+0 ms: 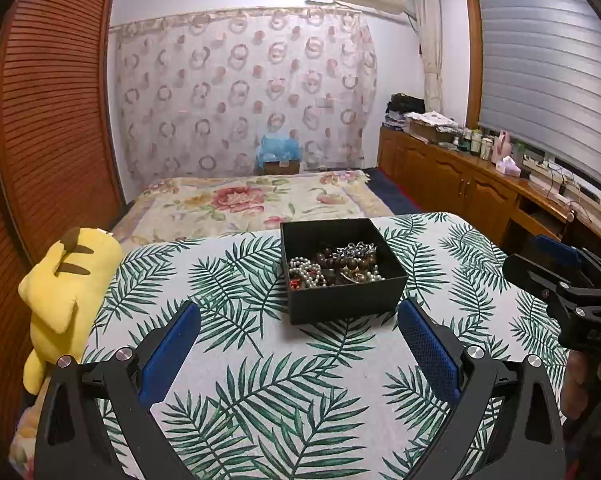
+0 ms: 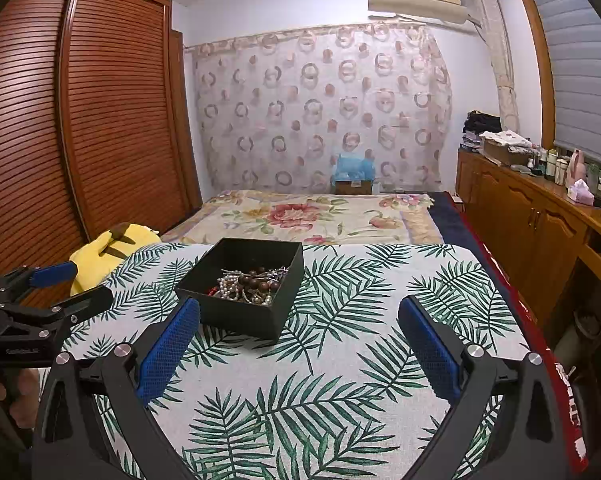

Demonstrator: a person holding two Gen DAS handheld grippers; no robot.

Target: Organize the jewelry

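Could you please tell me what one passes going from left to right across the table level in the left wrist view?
Yellow plush toy → black jewelry box holding the beads and pearls, on the leaf-print tablecloth → right gripper at the right edge, jaws open.

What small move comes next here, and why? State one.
Probably ease the left gripper forward over the black box, toward the pearl strand. Both grippers are open and empty, the right gripper included, and all the jewelry lies tangled in that box.
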